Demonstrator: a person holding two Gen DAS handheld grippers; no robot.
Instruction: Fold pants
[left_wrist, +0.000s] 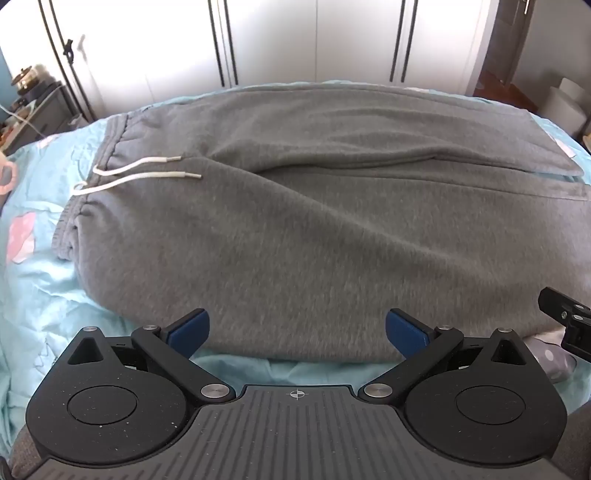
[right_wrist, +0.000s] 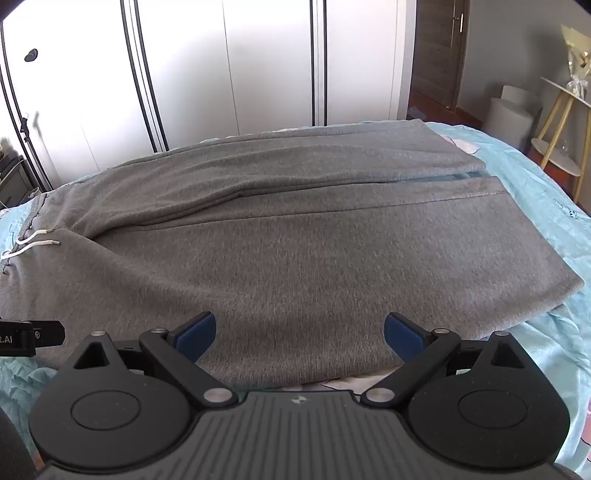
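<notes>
Pants (left_wrist: 295, 221) spread flat across bed (left_wrist: 44, 295), long axis crosswise, waistband left | near edge just ahead of left gripper (left_wrist: 297, 332) and right gripper (right_wrist: 299, 332) | both wide open, empty | left nearer waistband

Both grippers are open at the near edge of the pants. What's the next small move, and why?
Probably lower both grippers and close them on the near edge of the pants. The left gripper and right gripper are open, hold nothing, and sit just over that edge. The pants lie flat on the blue sheet, legs side by side, unfolded, so gripping the near leg would let you fold it over the far one.
</notes>
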